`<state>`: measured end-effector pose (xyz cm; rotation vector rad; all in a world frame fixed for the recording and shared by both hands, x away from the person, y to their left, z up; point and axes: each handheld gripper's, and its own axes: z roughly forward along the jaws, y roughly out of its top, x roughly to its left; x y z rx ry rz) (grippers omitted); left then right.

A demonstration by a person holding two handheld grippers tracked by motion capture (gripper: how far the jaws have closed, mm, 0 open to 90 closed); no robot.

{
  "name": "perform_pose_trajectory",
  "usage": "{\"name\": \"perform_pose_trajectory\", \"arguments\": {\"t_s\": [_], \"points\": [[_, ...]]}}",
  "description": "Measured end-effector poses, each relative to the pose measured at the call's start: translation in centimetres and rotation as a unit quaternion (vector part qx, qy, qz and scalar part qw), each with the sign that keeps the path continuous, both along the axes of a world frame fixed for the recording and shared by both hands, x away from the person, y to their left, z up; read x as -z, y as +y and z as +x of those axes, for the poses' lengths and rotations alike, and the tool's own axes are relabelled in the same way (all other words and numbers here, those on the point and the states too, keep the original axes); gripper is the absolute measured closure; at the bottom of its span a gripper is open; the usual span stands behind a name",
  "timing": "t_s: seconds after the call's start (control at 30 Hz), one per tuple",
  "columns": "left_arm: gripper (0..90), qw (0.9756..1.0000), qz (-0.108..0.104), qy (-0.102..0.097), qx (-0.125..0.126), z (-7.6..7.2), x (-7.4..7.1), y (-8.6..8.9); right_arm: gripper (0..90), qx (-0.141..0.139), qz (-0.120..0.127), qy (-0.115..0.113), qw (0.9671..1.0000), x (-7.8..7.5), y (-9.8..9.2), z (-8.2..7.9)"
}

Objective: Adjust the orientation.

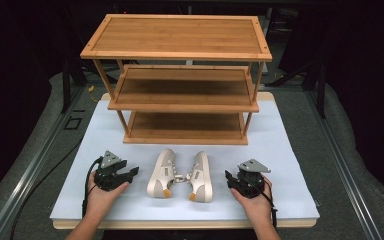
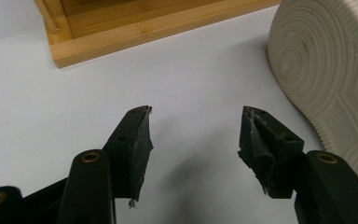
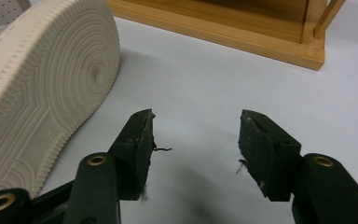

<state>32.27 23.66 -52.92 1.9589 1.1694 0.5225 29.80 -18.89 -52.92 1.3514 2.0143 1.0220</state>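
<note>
two cream shoes lie on their sides on the white table top [image 1: 280, 150], the left shoe [image 1: 162, 173] just beside the left gripper [image 1: 130, 174] and the right shoe [image 1: 201, 176] near the right gripper [image 1: 228, 177], in front of the bamboo rack [image 1: 180, 80]. both grippers rest spread wide and hold nothing. the soles are ribbed rubber with ring patterns, cut off in both gripper views.

The left gripper [image 2: 195, 128] stood with its two black jaws wide apart and nothing between them, above the white table surface [image 2: 42, 116]. A beige shoe sole [image 2: 326, 70] lay at right, the wooden shelf base [image 2: 135, 28] ahead.
</note>
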Motion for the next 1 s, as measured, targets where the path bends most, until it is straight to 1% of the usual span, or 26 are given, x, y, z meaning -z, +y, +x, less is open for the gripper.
{"name": "perform_pose_trajectory", "arguments": {"t_s": [0.03,0.07,0.1,0.17,0.2,0.3,0.43,0.5,0.57,0.67,0.7,0.83,1.0], "points": [[43.2,1.0000,-0.006,0.001,0.000,-0.1,0.0,0.0,44.8,-0.001,0.001,-0.005,1.0000,0.0,0.0,0.0],[43.4,1.0000,-0.006,0.001,0.000,-0.1,0.0,0.0,44.8,-0.001,0.001,-0.005,1.0000,0.0,0.0,0.0],[43.4,0.9999,-0.013,0.000,0.003,-0.1,-0.1,-0.1,44.8,-0.002,0.001,-0.006,1.0000,0.0,0.1,-0.1],[45.4,0.9997,-0.020,0.001,0.011,-0.2,-0.2,0.0,44.7,-0.005,0.005,-0.010,0.9999,-0.1,0.1,-0.2],[46.2,0.9995,-0.027,0.002,0.015,-0.3,-0.3,-0.1,44.7,-0.007,0.006,-0.010,0.9999,0.0,0.1,-0.2],[48.4,0.9992,-0.034,0.006,0.019,-0.6,-0.4,-0.2,44.8,-0.007,0.009,-0.002,0.9999,0.0,0.1,-0.3],[50.1,0.9991,-0.034,0.007,0.023,-0.8,-0.6,-0.3,44.7,-0.011,0.012,-0.004,0.9999,0.0,0.2,-0.2],[50.6,0.9991,-0.032,0.006,0.027,-1.0,-0.7,-0.4,44.9,-0.007,0.016,-0.004,0.9998,0.0,0.3,-0.4],[50.8,0.9990,-0.032,0.005,0.030,-1.1,-0.8,-0.4,44.9,-0.011,0.015,-0.006,0.9998,-0.1,0.4,-0.4],[51.2,0.9989,-0.032,0.003,0.034,-1.4,-0.9,-0.6,45.1,-0.011,0.012,-0.004,0.9999,-0.3,0.4,-0.6],[51.5,0.9987,-0.032,0.002,0.039,-1.5,-1.1,-0.7,45.1,-0.012,0.016,-0.008,0.9998,-0.2,0.5,-0.5],[51.2,0.9984,-0.030,-0.003,0.047,-1.8,-1.4,-1.0,45.4,-0.011,0.020,-0.007,0.9997,-0.3,0.6,-0.6],[50.0,0.9976,-0.041,-0.012,0.054,-2.1,-1.9,-1.7,45.5,-0.008,0.019,-0.012,0.9997,-0.4,0.4,-0.7]]}}
